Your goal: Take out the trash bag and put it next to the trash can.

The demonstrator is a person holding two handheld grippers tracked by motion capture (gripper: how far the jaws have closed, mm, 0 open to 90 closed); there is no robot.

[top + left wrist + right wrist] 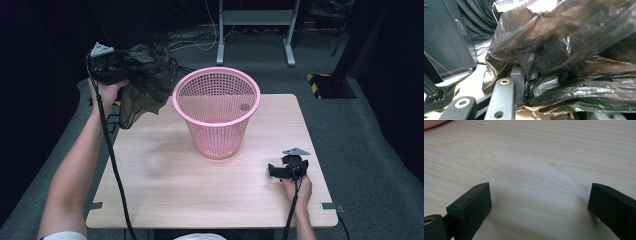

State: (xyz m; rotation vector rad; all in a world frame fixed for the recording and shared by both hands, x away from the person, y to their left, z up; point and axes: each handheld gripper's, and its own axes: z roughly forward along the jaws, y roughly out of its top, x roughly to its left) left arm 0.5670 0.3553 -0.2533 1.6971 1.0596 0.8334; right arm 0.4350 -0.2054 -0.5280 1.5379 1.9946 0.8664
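A crumpled black plastic bag (145, 80) hangs in the air at the table's far left corner, left of a pink mesh basket (216, 111). My left gripper (120, 70) is shut on the bag's upper part. In the left gripper view the glossy bag (564, 50) bunches over the jaws and hides their tips. The basket stands upright at the middle back of the wooden table (165, 190). My right gripper (272, 171) rests low at the front right of the table. Its jaws stand wide apart over bare wood (536, 170) with nothing between them.
A grey desk frame (255, 30) and loose cables lie on the floor beyond the table. A black-and-yellow striped base (320, 80) sits at the back right. A dark cabinet (449, 37) stands left of the bag.
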